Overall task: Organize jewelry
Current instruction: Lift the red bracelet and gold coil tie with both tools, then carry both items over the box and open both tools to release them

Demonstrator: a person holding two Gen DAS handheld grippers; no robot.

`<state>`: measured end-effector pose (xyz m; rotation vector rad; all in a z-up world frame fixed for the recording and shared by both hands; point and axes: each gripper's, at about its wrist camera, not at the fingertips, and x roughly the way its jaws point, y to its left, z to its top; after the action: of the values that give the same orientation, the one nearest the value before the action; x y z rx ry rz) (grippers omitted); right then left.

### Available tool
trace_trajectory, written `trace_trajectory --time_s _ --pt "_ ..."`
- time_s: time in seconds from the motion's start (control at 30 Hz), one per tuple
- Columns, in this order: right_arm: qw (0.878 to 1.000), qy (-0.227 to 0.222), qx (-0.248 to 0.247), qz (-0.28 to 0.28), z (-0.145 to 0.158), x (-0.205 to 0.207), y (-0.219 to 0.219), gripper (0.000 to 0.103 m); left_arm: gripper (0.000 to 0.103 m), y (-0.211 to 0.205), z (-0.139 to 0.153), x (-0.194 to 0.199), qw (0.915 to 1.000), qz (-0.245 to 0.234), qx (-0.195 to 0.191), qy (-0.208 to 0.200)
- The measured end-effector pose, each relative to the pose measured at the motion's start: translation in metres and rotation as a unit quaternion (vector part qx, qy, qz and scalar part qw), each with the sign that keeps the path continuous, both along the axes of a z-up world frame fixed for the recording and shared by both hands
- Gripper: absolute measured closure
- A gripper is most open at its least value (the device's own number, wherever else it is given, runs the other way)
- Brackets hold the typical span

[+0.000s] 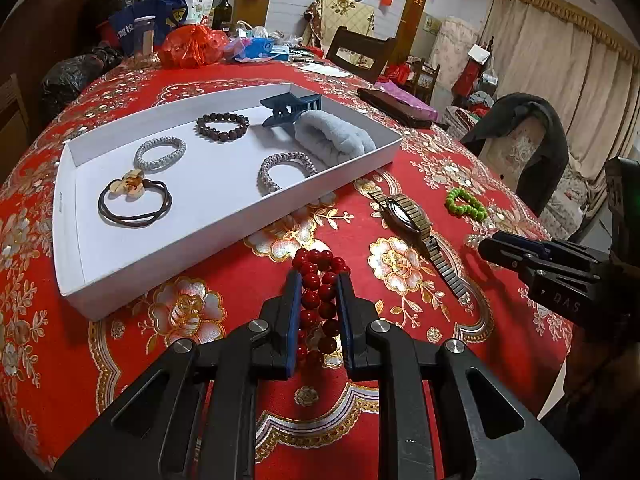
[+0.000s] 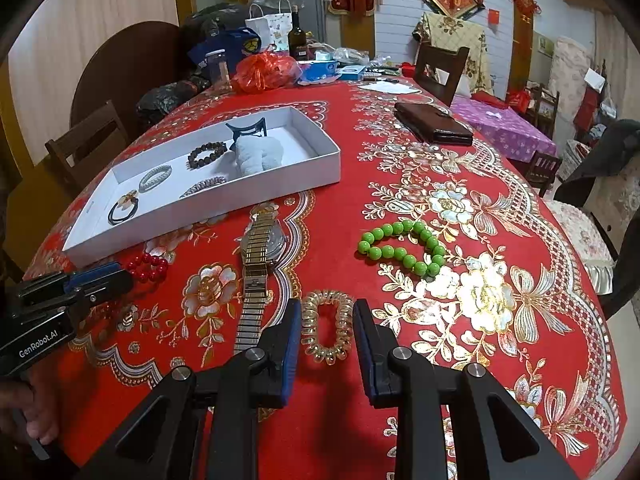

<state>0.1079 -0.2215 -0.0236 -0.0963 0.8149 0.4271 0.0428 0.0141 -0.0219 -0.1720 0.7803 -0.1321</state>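
A white tray point(image 1: 224, 232) on the red tablecloth holds hair ties, a dark bead bracelet point(image 1: 222, 123), a blue claw clip point(image 1: 290, 110) and a grey fluffy scrunchie point(image 1: 336, 138). My left gripper point(image 1: 319, 280) is shut on a red bead bracelet point(image 1: 318, 300) just in front of the tray. My right gripper point(image 2: 327, 308) is open around a clear coil hair tie point(image 2: 326, 330) lying on the cloth. A metal-band watch point(image 2: 260, 256) and a green bead bracelet point(image 2: 404, 246) lie between them.
A brown wallet point(image 2: 434, 124) lies further back on the table. Bags, a bottle point(image 2: 297, 36) and clutter stand at the far end. Chairs stand around the table; a dark jacket hangs on one at the right point(image 1: 532, 136).
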Motion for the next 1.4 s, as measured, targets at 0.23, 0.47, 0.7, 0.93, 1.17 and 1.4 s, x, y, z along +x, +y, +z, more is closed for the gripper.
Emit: trace_trajectory --time_s 0.23,0.47,0.7,0.93,1.17,1.4 --pt "1.0 0.0 -0.002 -0.001 0.001 0.0 0.001 0.078 0.087 0.0 0.0 0.0 1.0 0.0 0.0 0.0" --pt "1.0 -0.002 -0.003 -0.003 0.002 0.0 0.005 0.078 0.087 -0.001 -0.002 -0.001 1.0 0.0 -0.001 0.001" --pt "1.0 -0.008 -0.004 0.003 0.006 -0.001 0.013 0.078 0.087 -0.001 -0.001 -0.001 1.0 -0.001 0.0 0.0" --pt "1.0 -0.01 0.001 0.004 0.011 -0.002 0.017 0.078 0.087 -0.001 -0.002 -0.002 1.0 -0.002 0.001 -0.001" --pt "0.999 -0.032 0.021 0.018 0.039 0.004 0.043 0.078 0.087 0.006 0.026 -0.006 0.9994 -0.007 -0.011 -0.032" --pt "0.996 -0.041 0.02 0.075 0.068 0.022 0.083 0.078 0.087 0.042 0.076 0.005 0.9972 0.015 -0.035 -0.065"
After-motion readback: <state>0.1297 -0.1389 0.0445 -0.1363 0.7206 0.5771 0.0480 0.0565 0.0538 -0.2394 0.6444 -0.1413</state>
